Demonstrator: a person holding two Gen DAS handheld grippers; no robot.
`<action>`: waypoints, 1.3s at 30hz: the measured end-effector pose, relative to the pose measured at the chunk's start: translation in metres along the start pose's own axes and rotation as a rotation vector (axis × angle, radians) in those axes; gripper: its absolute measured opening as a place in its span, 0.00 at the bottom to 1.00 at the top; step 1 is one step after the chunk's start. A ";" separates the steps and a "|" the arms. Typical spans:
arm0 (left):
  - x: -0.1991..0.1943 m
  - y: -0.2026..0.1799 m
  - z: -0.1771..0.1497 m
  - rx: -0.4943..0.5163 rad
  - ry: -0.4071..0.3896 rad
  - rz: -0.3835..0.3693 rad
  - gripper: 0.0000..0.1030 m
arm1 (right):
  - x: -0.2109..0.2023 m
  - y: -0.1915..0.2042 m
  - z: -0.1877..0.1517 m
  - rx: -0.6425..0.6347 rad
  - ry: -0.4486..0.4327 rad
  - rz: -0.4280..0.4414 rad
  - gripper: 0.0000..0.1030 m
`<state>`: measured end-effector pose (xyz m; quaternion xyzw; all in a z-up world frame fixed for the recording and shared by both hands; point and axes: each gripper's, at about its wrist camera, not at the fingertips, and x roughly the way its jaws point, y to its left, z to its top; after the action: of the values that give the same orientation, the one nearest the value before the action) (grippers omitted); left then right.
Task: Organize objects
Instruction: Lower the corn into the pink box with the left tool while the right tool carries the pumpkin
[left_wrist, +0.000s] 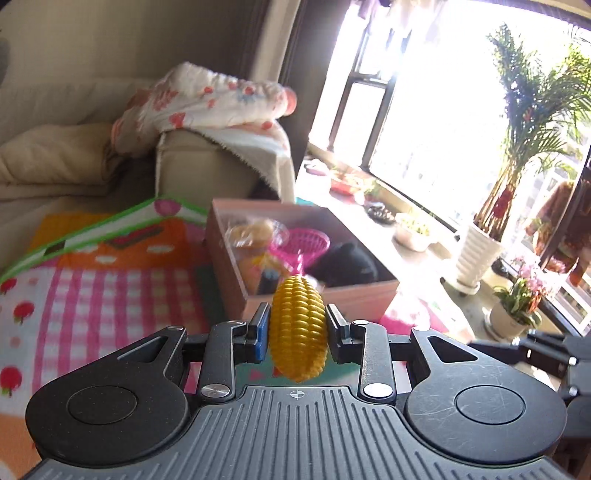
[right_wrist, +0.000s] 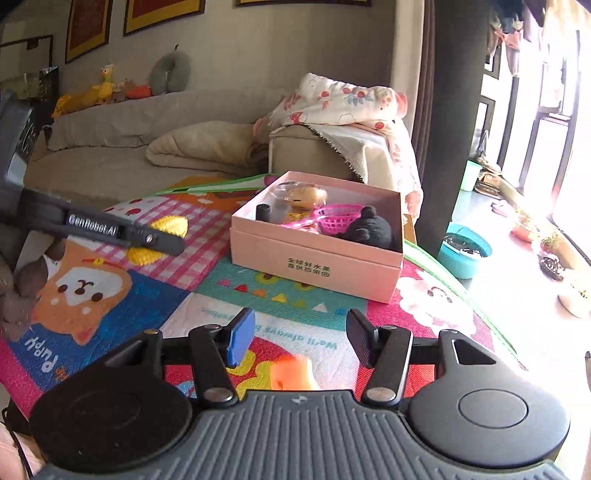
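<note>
Left gripper (left_wrist: 297, 326) is clamped on the toy corn (left_wrist: 298, 328), the right gripper's (right_wrist: 299, 341) jaws stand apart and empty, so next: drop it in the pink box (right_wrist: 314, 258).

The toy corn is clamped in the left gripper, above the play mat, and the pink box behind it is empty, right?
Not quite. The pink box is not empty: the right wrist view shows a pink basket and a black plush toy inside. The left gripper does clamp the toy corn above the play mat.

Left wrist view is aimed slightly downward toward the open pink cardboard box (left_wrist: 354, 291), window beyond. Right wrist view is set farther back; the same box (right_wrist: 314, 258) and patterned play mat (right_wrist: 221, 295) are shared.
</note>
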<state>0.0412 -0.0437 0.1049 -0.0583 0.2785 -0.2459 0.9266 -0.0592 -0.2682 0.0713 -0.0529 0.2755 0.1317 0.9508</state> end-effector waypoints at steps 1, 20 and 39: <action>0.005 -0.007 0.014 0.010 -0.040 -0.013 0.34 | -0.002 -0.004 0.000 0.019 -0.013 0.004 0.52; 0.109 0.011 0.025 -0.109 0.044 -0.009 0.33 | 0.007 -0.045 -0.029 0.146 0.102 0.064 0.47; 0.018 0.022 -0.024 -0.108 0.032 -0.008 0.33 | -0.035 0.012 -0.072 -0.053 0.309 0.128 0.45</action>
<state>0.0504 -0.0327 0.0711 -0.1056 0.3060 -0.2351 0.9165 -0.1275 -0.2768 0.0292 -0.0799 0.4178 0.1897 0.8849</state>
